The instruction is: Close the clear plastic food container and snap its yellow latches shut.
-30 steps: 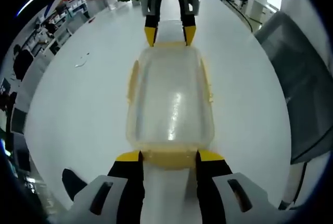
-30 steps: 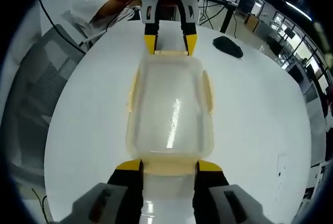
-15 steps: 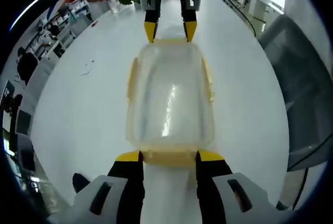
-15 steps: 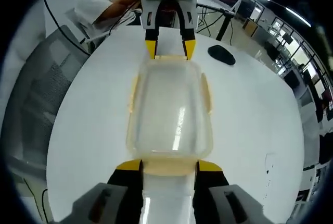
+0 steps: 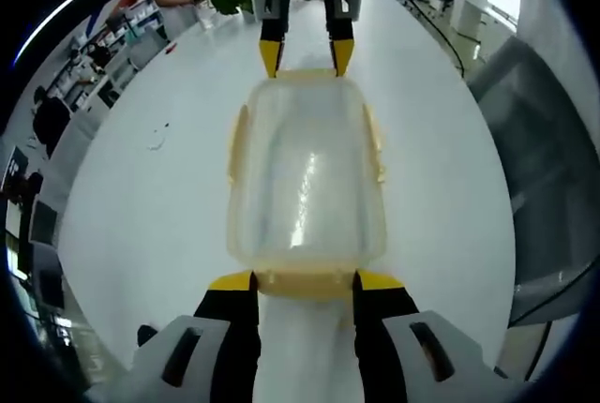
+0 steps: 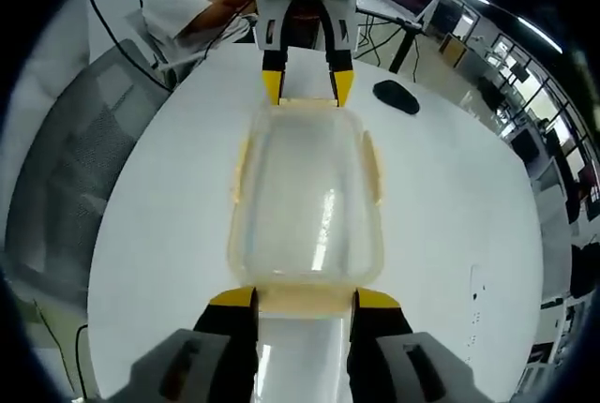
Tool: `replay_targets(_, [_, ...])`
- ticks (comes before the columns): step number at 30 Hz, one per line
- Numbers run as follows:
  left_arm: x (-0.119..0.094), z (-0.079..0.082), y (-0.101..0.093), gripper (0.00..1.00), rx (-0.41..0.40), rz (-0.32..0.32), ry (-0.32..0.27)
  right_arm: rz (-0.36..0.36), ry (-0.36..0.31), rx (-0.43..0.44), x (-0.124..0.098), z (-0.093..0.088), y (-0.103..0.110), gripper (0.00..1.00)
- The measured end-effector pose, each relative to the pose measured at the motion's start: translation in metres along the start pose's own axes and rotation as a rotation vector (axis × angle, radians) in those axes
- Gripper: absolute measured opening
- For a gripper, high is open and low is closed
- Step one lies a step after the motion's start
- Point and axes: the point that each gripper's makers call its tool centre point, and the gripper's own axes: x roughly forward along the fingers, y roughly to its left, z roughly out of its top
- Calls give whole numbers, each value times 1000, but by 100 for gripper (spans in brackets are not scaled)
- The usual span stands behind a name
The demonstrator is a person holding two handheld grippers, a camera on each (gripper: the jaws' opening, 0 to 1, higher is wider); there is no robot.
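- The container (image 5: 307, 178) sits on the white tabletop (image 5: 141, 197), between both tools.
- Left tool (image 5: 304, 281) and right tool (image 6: 304, 298): jaws apart, each straddling an end latch (image 5: 305, 283), clamping nothing.
- Risk: uneven pressing could skid the container or leave a latch unsnapped.

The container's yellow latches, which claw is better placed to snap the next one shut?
Neither clearly. The left claw straddles one end latch of the container, and the right claw straddles the opposite end latch, so each suits its own end.
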Motion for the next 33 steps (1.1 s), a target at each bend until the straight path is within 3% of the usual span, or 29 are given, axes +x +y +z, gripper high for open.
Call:
replay_targets(18, [13, 46, -6, 37, 3, 3, -2, -6, 22, -5, -24, -41, 5, 35])
replay_targets(33, [19, 71, -10, 37, 1, 18, -4, -13, 15, -13, -40, -61, 9, 35])
